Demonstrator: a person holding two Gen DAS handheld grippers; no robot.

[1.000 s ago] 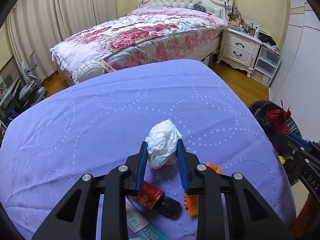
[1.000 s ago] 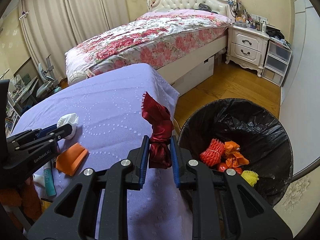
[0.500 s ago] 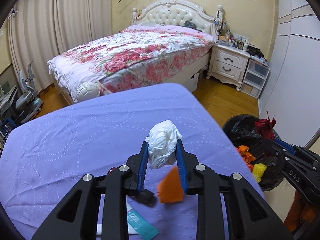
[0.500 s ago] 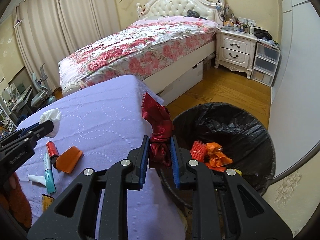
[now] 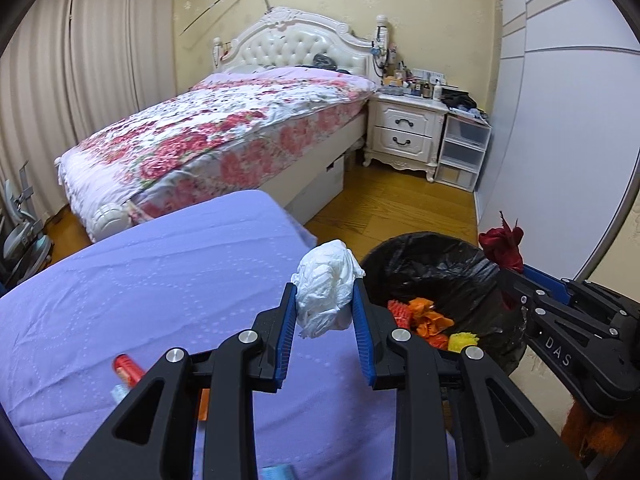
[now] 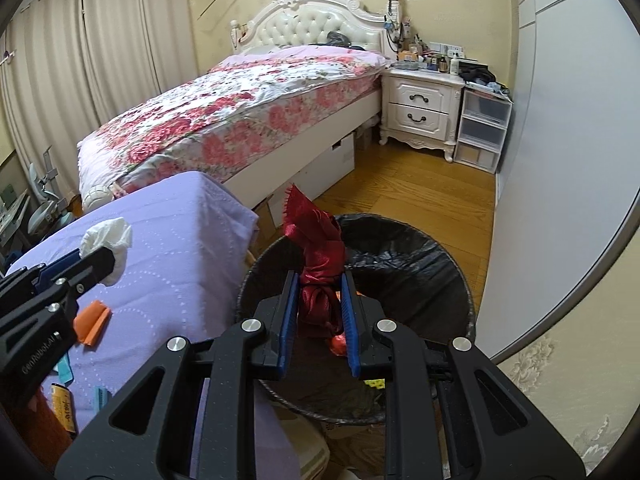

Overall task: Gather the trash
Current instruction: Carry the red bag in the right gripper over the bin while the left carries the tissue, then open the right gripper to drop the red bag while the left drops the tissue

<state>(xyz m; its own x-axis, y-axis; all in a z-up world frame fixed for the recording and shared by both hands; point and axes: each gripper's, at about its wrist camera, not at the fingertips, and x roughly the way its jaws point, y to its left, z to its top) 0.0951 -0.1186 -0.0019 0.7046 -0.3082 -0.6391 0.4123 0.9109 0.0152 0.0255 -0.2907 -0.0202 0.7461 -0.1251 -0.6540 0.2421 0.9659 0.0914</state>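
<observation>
The right gripper (image 6: 319, 312) is clamped on a knotted red satin cloth (image 6: 320, 268), held over the near rim of the black-lined trash bin (image 6: 436, 276); orange and yellow scraps (image 5: 430, 320) already lie in the bin's bottom. The left gripper (image 5: 325, 308) grips a crumpled white tissue wad (image 5: 326, 286) between its blue pads (image 5: 285, 328), above the edge of the purple-covered table (image 5: 140, 280), beside the bin but not yet over its mouth. On the purple cloth lie an orange paper scrap (image 6: 93, 320), a red tube (image 5: 127, 368) and a teal-labelled tube (image 6: 64, 368), apparently uncollected. The risks, as I judge them: the cloth's loose end could catch on a pad or drape over the rim instead of dropping in; the tissue, let go where it is, would fall short onto the table or floor; the two grippers, both converging on one bin, could knock together.
</observation>
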